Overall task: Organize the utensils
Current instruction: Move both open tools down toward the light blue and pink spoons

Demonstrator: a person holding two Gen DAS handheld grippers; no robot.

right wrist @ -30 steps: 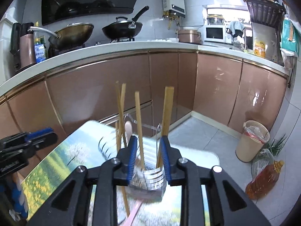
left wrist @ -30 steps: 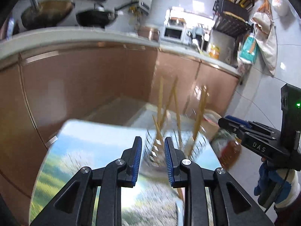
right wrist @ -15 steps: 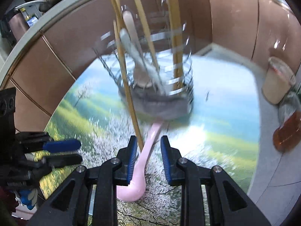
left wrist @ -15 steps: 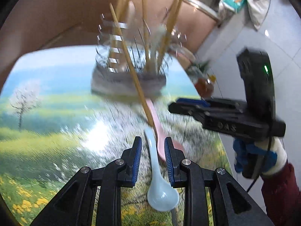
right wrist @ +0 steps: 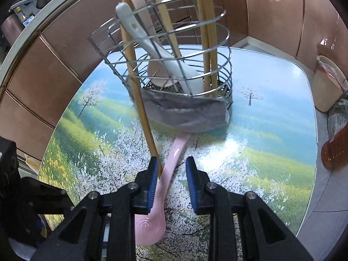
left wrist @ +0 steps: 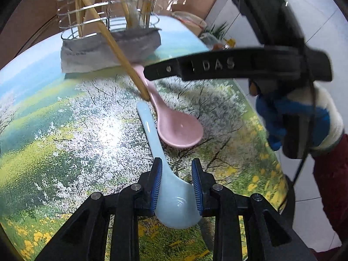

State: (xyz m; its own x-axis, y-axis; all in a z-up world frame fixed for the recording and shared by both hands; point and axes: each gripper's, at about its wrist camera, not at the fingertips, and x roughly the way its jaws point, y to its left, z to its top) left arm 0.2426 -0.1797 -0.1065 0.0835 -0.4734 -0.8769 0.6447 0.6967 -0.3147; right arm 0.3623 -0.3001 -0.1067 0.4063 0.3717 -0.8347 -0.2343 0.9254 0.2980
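Observation:
A light blue ceramic spoon lies on the landscape-print table, its bowl between the open fingers of my left gripper. A pink ceramic spoon lies beside it; in the right wrist view the pink spoon runs between the open fingers of my right gripper. A wire utensil holder stands on a grey cloth, holding a white spoon, another pale spoon and several chopsticks. One chopstick leans out of it onto the table. My right gripper also shows in the left wrist view.
Brown kitchen cabinets stand behind the table. A bin and an orange-liquid bottle stand on the tiled floor at the right. The table's right edge is near.
Both grippers have tilted down from the kitchen view and dropped low over the table: the left over the blue spoon, the right over the pink spoon. The spoons lie where they were.

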